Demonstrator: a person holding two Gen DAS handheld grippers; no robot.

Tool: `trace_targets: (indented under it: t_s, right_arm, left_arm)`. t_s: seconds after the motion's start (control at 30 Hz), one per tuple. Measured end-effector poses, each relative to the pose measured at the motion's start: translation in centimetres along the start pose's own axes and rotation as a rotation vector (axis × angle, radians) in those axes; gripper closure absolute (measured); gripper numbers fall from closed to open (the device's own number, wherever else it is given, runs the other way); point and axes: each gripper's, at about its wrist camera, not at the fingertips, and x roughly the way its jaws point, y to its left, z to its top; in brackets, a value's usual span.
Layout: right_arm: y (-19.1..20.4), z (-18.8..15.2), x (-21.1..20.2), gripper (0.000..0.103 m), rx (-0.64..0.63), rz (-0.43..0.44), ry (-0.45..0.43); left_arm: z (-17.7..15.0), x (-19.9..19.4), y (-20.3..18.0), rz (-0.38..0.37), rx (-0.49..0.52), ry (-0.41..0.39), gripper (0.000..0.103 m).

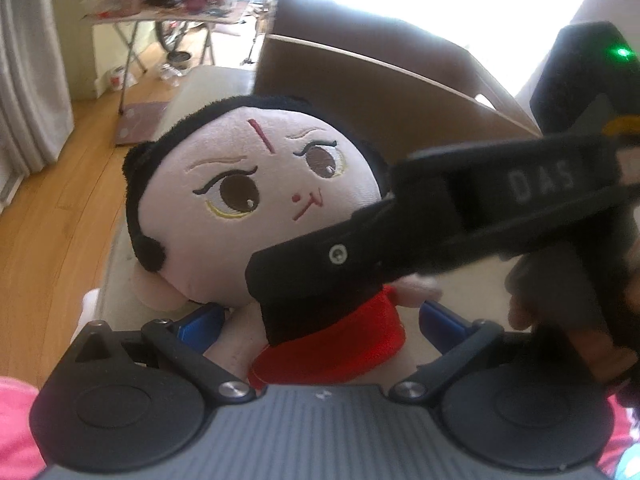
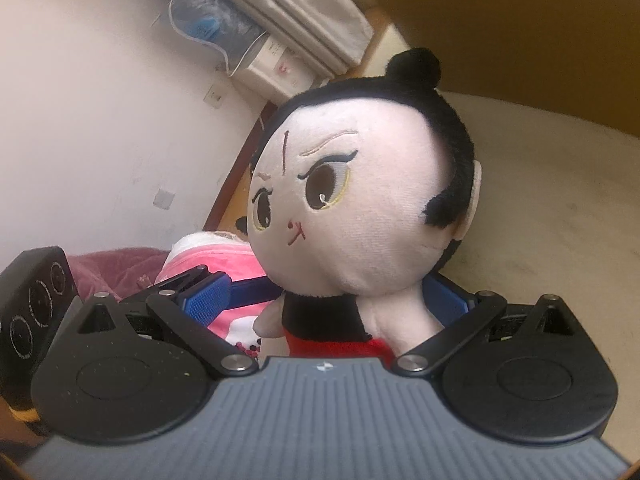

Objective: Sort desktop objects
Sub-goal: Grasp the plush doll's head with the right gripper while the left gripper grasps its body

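A plush doll with black hair, a pale face and a red garment fills both views, leaning in the left wrist view and upright in the right wrist view. My left gripper is open, its blue pads wide apart on either side of the doll's lower body. My right gripper is also open around the torso, its textured left pad a little clear of the doll's arm. Seen from the left, the right gripper's black finger crosses in front of the torso. The doll's legs are hidden.
The doll is over a beige tabletop beside a brown board. A wooden floor and a cluttered folding table lie at the back left. Pink fabric and the left gripper's black body sit close on the left.
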Motion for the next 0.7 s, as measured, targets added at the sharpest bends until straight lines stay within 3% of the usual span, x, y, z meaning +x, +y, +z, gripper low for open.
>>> trace_targets:
  t_s: [0.47, 0.7]
  right_arm:
    - [-5.5, -3.2, -4.8, 0.001, 0.191, -0.013, -0.124]
    - [-7.5, -4.5, -6.5, 0.001, 0.256, -0.042, -0.181]
  left_arm:
    - [0.6, 1.9, -4.8, -0.088, 0.132, 0.014, 0.000]
    - [1.2, 2.5, -6.0, -0.145, 0.139, 0.025, 0.000]
